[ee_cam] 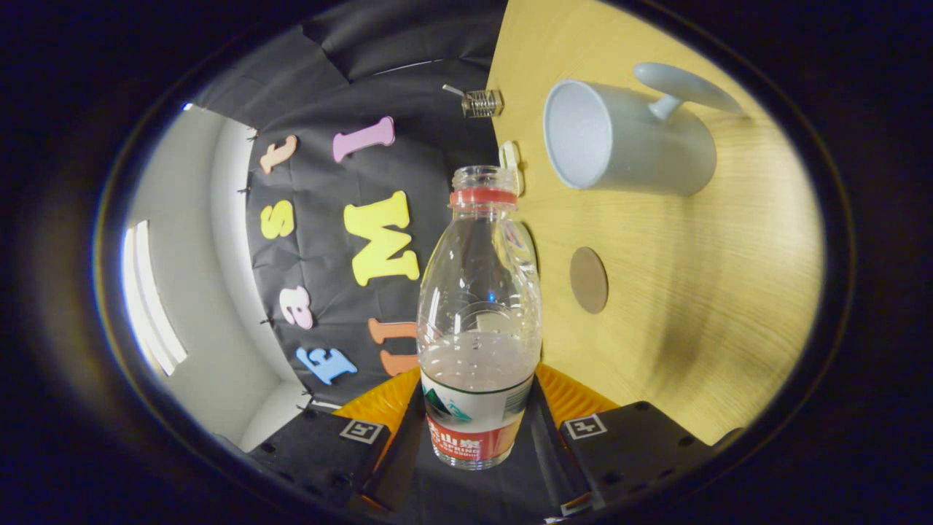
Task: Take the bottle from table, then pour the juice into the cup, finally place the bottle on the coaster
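Gripper view: gripper [477, 430] clamps the bottle [479, 321], tipped sideways so juice can reach the cup [627, 138] at 1 o'clock; coaster [588, 280] lies between.

The clear bottle [478, 321], uncapped with a red neck ring, sits between the fingers, its labelled lower part pinched by both. Pale juice fills roughly its lower third. Beyond it on the wooden table, a light cup [627, 138] with a handle; nearer, a small round brown coaster [588, 280] (bare).
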Available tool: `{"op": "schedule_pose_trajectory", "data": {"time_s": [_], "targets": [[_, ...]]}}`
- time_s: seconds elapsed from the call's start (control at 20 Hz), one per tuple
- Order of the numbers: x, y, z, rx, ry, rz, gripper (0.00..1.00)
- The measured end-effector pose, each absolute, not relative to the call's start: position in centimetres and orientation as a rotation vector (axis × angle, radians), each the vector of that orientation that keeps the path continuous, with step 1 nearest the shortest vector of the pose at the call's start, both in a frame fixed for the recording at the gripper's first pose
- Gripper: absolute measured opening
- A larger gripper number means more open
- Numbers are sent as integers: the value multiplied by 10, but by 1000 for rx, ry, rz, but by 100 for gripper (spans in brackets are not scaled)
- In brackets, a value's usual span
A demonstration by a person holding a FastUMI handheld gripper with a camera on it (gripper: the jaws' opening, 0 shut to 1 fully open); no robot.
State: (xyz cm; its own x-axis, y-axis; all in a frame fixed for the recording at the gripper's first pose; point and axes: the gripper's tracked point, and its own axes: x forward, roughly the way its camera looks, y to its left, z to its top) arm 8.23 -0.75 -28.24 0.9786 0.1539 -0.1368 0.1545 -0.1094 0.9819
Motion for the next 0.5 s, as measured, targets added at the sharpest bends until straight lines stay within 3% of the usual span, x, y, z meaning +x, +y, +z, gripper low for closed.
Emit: {"op": "schedule_pose_trajectory", "data": {"time_s": [0.5], "targets": [[99,-12,-274,1746,217,-4,75]]}}
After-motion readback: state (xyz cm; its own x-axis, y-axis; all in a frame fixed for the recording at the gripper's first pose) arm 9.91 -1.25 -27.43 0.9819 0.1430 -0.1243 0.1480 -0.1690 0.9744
